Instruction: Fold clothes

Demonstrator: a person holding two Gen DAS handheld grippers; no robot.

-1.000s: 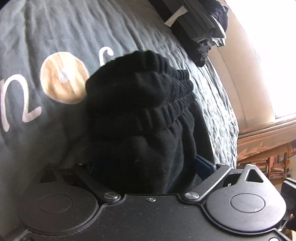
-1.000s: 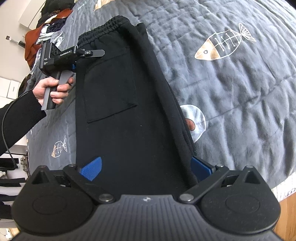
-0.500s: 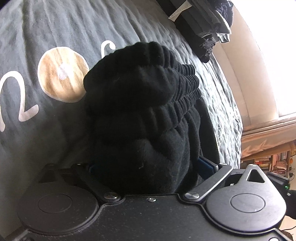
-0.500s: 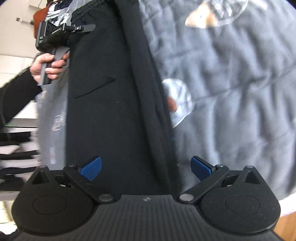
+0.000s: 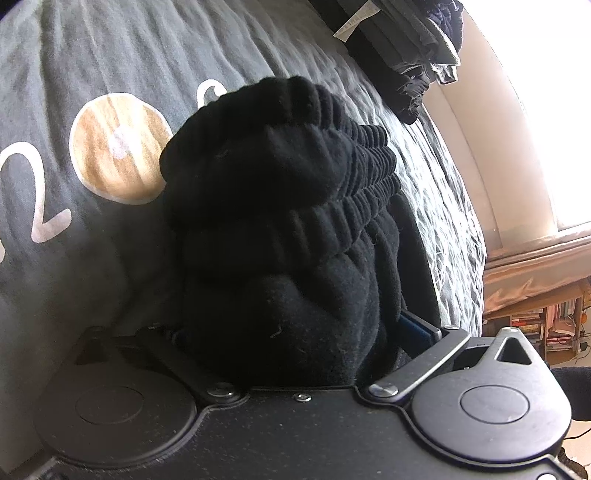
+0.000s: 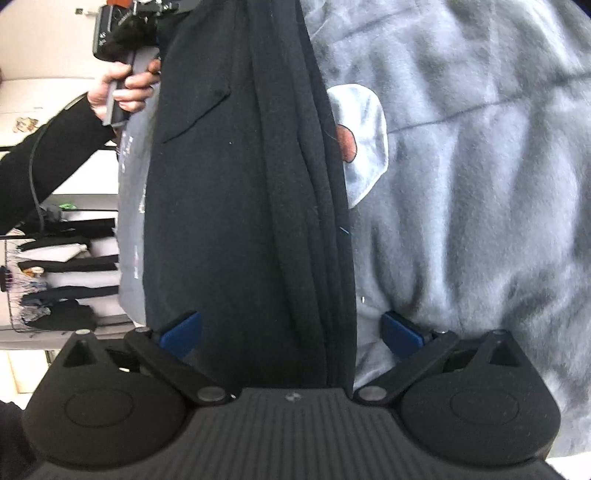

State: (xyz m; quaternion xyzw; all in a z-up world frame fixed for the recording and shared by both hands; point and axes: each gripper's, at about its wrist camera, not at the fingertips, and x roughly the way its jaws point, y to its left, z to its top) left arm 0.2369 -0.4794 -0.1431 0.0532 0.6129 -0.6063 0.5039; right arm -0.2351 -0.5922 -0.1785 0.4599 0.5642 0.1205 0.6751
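Black sweatpants [image 6: 236, 206] lie lengthwise on the grey printed bedspread [image 6: 480, 184], back pocket up. My right gripper [image 6: 291, 332] is open low over the leg end; the cloth runs between its blue pads [image 6: 400, 334] and is not pinched. At the far end a hand [image 6: 125, 85] holds my left gripper [image 6: 125, 22] at the waistband. In the left wrist view the ribbed waistband [image 5: 295, 177] is bunched in a heap between the fingers of the left gripper [image 5: 295, 328]. Its jaws are opening; the right pad [image 5: 417, 326] stands just beside the cloth, and the left pad is hidden.
A heap of dark clothes [image 5: 406, 55] lies at the bed's far corner by a bright window. A bookshelf [image 5: 535, 325] stands beyond the bed's edge. A wire rack of folded clothes [image 6: 62, 266] stands to the left of the bed. A black sleeve [image 6: 48, 155] reaches in from the left.
My right gripper has sunk closer to the sweatpants and tipped, so the far waistband slid to the top edge. The left gripper's right pad moved outward; the bunched waistband stays in place.
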